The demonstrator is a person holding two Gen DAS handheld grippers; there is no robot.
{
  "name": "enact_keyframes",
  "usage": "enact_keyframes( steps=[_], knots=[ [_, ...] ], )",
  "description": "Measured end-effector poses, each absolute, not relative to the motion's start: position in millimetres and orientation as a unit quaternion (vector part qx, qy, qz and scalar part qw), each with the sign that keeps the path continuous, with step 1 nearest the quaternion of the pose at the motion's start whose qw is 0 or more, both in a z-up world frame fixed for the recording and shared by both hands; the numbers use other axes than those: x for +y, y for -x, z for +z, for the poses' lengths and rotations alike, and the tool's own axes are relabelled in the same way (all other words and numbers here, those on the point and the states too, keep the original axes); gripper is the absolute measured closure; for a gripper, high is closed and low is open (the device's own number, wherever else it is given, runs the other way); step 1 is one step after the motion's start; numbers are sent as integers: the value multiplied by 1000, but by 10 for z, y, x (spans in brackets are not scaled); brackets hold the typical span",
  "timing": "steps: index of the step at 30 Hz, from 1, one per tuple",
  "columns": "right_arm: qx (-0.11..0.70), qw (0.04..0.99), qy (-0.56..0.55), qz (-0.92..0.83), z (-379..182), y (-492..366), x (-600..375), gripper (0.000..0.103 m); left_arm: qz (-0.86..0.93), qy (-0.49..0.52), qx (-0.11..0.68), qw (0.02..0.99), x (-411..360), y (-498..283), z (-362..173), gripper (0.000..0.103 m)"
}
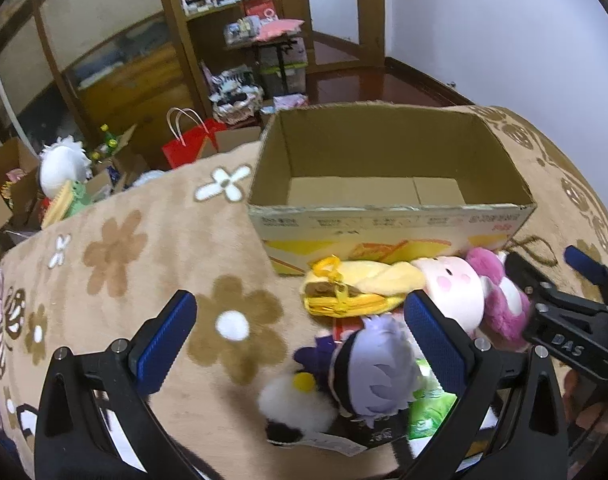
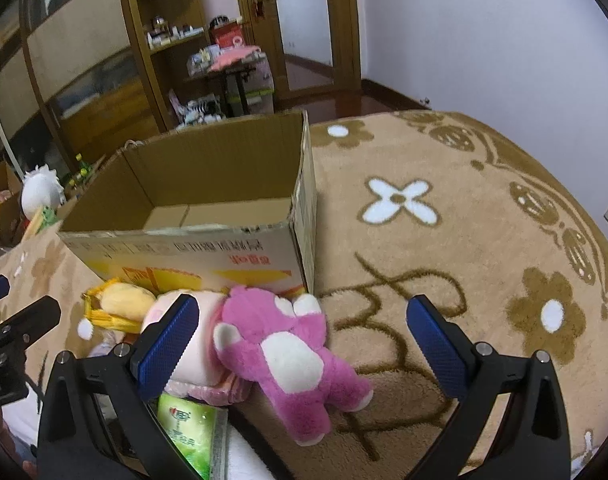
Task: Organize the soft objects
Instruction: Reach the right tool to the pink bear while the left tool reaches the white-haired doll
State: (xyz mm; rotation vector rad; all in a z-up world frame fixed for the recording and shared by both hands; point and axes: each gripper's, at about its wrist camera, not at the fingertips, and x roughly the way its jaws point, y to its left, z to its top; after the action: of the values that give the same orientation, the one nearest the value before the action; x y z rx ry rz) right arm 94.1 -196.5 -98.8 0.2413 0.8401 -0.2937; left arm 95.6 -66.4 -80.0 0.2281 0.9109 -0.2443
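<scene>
The cardboard box (image 1: 388,184) stands open at 12 o'clock on the flowered blanket (image 1: 144,248), and its visible floor holds nothing. The soft toys lie outside it against its near wall: yellow plush (image 1: 360,288), pink-faced doll (image 1: 452,288), magenta bear (image 2: 280,344) and lilac-haired doll (image 1: 368,368). Left claw (image 1: 300,344) and right claw (image 2: 304,344) both gape wide, gripping nothing.

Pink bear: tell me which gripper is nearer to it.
Right. The right gripper is open with the pink bear lying between its jaws. The left gripper is open to the bear's left, over the purple-haired doll.
</scene>
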Motion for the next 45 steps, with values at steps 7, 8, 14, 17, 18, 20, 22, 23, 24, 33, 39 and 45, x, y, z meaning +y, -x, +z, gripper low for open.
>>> enact_keyframes(
  steps=[7,8,14,17,18,20,22,23,24,33,39,45],
  knots=[
    [439,879,-126,-135,-1160,-1021,-2023,0,-137,-120,450,874,-794,-934,-908,1],
    [446,876,-127,-134,-1184,-1024,-2018,0,-140,-123,451,873,-813,-921,-922,1],
    [463,867,-126,-136,-1257,-1044,-2035,0,-158,-142,459,863,-914,-866,-1021,1],
    [465,865,-126,-141,-1260,-1025,-2062,0,-165,-145,465,858,-938,-841,-1066,1],
    [465,865,-126,-141,-1264,-1026,-2066,0,-167,-145,467,856,-947,-834,-1081,1],
    [468,863,-130,-138,-1279,-1032,-2079,0,-172,-146,473,852,-971,-831,-1119,1],
    [471,861,-135,-135,-1294,-1038,-2090,0,-172,-150,477,849,-993,-828,-1159,1],
    [472,861,-137,-134,-1301,-1041,-2095,0,-172,-153,478,848,-999,-828,-1180,1],
    [472,861,-138,-133,-1305,-1046,-2097,0,-171,-157,481,846,-1009,-831,-1207,1],
    [479,860,-128,-117,-1340,-1094,-2014,0,-154,-146,519,828,-946,-933,-1403,1],
    [499,850,-134,-106,-1450,-1138,-2015,0,-159,-115,551,811,-887,-980,-1520,32],
    [520,832,-179,-75,-1584,-1175,-2073,11,-175,-103,543,815,-888,-923,-1468,50]
  ],
)
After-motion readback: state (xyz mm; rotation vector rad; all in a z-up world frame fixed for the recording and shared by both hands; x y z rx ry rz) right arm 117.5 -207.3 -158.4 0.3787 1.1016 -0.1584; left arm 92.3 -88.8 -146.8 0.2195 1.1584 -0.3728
